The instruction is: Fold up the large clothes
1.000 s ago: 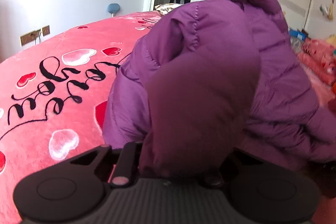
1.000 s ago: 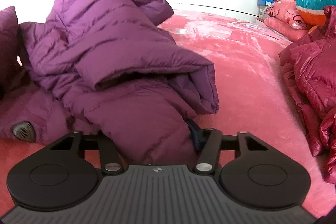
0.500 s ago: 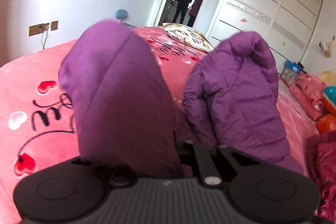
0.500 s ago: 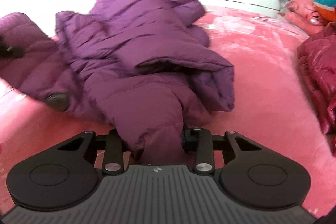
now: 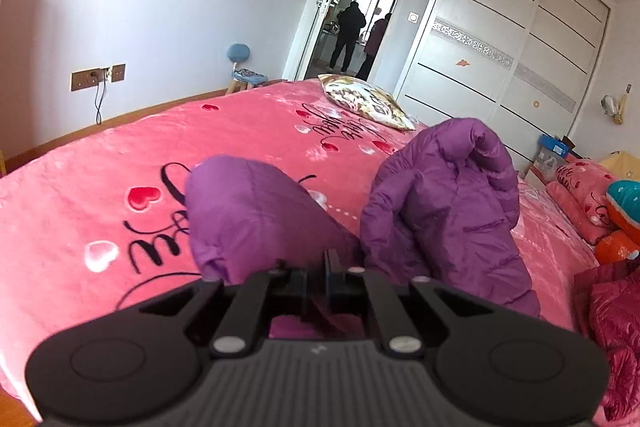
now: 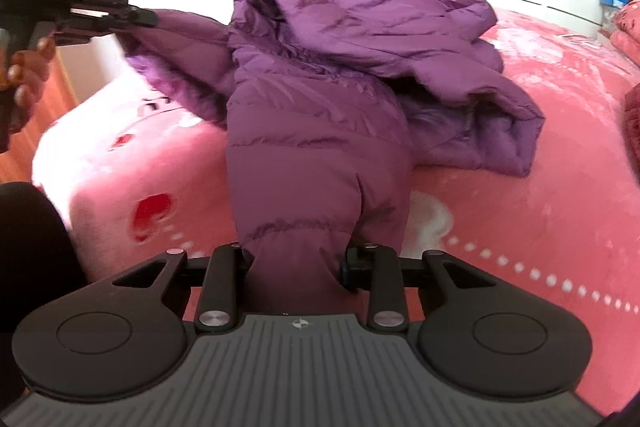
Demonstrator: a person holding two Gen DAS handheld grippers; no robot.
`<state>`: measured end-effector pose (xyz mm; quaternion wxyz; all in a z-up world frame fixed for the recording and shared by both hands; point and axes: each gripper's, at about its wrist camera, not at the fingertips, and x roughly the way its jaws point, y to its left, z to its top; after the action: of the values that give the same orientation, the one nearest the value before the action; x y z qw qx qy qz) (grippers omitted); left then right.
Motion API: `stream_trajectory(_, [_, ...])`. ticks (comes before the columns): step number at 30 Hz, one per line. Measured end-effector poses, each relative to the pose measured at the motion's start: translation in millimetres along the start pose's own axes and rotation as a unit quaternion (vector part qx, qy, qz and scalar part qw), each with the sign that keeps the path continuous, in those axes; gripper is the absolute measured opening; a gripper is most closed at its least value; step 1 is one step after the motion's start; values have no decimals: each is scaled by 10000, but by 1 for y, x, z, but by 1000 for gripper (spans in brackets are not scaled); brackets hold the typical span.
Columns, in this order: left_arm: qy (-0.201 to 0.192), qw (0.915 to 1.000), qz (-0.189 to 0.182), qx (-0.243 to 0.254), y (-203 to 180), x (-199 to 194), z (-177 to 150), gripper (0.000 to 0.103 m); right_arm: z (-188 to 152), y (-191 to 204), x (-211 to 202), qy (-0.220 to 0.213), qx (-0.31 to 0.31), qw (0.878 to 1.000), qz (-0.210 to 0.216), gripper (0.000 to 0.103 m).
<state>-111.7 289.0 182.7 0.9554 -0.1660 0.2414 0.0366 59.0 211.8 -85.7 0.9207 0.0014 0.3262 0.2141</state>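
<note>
Purple quilted puffer jacket (image 6: 360,39) is lying bunched on the pink heart-print plush bedspread (image 5: 80,219), hood end rising toward the white wardrobe (image 5: 500,39). You're pinching one sleeve w/ the left gripper (image 5: 316,275), jaws nearly together on thin fabric. Right gripper (image 6: 298,263) is closing its jaws on the other padded sleeve, pads pressing into it, approx. mid-width.

A purple quilted puffer jacket (image 6: 360,39) lies crumpled on the pink bed, hood bunched at the far end. One sleeve (image 6: 312,187) stretches toward the near edge; the other sleeve (image 6: 180,39) is lifted off the bed and drawn out to the left.
</note>
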Motion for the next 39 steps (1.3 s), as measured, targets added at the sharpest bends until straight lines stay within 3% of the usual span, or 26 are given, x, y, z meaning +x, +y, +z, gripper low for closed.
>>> stream_trajectory(6, [68,9999,106,99,9,-12,-7,4,0,17,-9,138,105,9986,507,36])
stream_trajectory(11, [102,9996,-6,263,2,-19,-10,4,-9,29,7,535,-22,9971,536,38])
stream_trajectory(18, [93,9979,-184,617,-9,-15,-25,4,-13,9,20,734,603,9940,550,57])
stream_trajectory(21, [201,9972,-272,664,-9,-1,-36,4,-15,5,21,734,701,9939,436,70])
stream_trajectory(25, [340,9956,-263,831,-8,18,-54,4,-14,0,11,611,837,9940,352,96])
stream_trajectory(33, [139,9922,-312,1201,-2,41,-63,10,-5,-8,-17,229,1222,9920,223,102])
stream_trajectory(39, [101,9932,-292,1123,7,56,-61,14,11,-6,-31,-174,1087,9936,-266,103])
